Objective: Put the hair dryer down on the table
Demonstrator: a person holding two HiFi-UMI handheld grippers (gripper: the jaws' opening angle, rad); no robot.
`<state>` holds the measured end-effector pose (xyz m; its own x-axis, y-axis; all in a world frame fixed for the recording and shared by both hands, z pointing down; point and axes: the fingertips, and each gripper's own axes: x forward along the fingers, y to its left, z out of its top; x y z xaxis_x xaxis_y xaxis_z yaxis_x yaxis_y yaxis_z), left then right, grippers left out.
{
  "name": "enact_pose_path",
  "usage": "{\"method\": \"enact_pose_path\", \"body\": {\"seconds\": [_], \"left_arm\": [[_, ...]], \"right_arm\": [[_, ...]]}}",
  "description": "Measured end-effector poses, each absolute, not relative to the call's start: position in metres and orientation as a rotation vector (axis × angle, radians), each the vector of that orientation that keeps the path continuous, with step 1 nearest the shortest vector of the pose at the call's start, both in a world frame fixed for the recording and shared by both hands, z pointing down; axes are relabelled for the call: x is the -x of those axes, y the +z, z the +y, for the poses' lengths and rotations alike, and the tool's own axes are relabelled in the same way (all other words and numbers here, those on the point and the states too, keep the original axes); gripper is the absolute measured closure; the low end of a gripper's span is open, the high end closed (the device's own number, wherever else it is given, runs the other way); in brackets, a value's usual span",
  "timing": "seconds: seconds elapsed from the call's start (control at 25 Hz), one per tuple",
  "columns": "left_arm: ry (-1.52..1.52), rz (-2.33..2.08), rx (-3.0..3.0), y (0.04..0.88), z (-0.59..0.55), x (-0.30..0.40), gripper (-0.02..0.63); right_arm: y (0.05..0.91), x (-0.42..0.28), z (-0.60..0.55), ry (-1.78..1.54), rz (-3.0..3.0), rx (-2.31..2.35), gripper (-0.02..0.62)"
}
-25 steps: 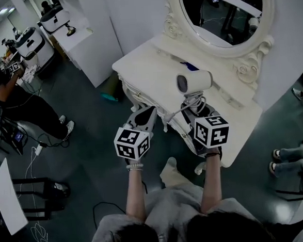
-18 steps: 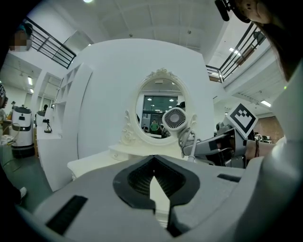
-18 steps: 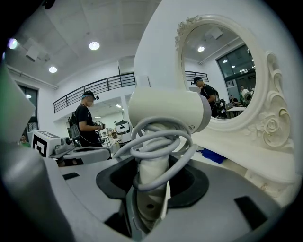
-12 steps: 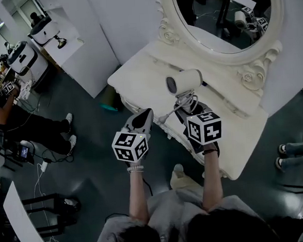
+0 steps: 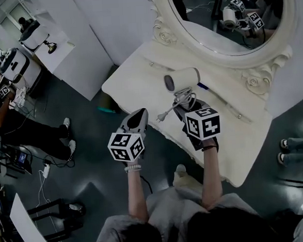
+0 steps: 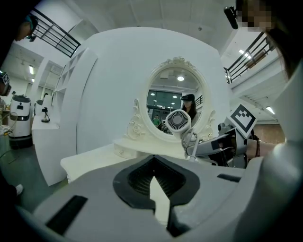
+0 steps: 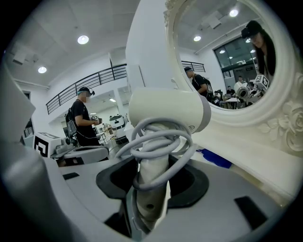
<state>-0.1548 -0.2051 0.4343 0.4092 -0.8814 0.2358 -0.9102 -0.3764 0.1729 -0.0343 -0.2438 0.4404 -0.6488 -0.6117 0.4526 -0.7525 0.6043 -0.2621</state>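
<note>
A white hair dryer (image 5: 182,80) hangs above the white dressing table (image 5: 133,78), its barrel level and its handle pointing down. The cord is wound round the handle, and the plug (image 5: 160,117) dangles toward the front edge. My right gripper (image 5: 185,103) is shut on the handle (image 7: 150,179), seen close up in the right gripper view. My left gripper (image 5: 138,114) hovers off the table's front edge, shut and holding nothing. From the left gripper view the hair dryer (image 6: 177,120) shows its rear grille ahead of the left gripper (image 6: 154,163).
An oval mirror (image 5: 221,14) in a carved frame stands at the back of the table. A small blue object (image 5: 202,86) lies on the tabletop behind the dryer. Bare tabletop (image 6: 94,158) lies to the left. Another person (image 5: 7,123) stands far left among equipment.
The right gripper has carried the hair dryer a little further in over the tabletop. The head view has shifted toward the mirror. Both grips are unchanged.
</note>
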Motion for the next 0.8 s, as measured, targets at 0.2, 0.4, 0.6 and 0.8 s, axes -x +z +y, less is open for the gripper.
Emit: {"method": "enact_pose_path", "body": {"seconds": [0.2,0.4,0.6,0.8], "left_arm": [[0.160,-1.554,-2.343,0.457,-0.219,0.169,0.601],[0.168,-1.516,-2.333,0.470,-0.248,0.174,0.601],[0.190,-1.473,-2.339,0.482,-0.282,0.186,0.601],[0.203,-1.404,-2.337,0.497,-0.309,0.191,0.601]], "right_arm": [[0.465,0.043,-0.256,0.666,-2.471,-1.085,0.411],[0.483,0.053,-0.278,0.709,-2.443,-1.071,0.411],[0.504,0.072,-0.303,0.731,-2.399,-1.054,0.411],[0.525,0.088,-0.317,0.785,-2.344,-1.057,0.411]]}}
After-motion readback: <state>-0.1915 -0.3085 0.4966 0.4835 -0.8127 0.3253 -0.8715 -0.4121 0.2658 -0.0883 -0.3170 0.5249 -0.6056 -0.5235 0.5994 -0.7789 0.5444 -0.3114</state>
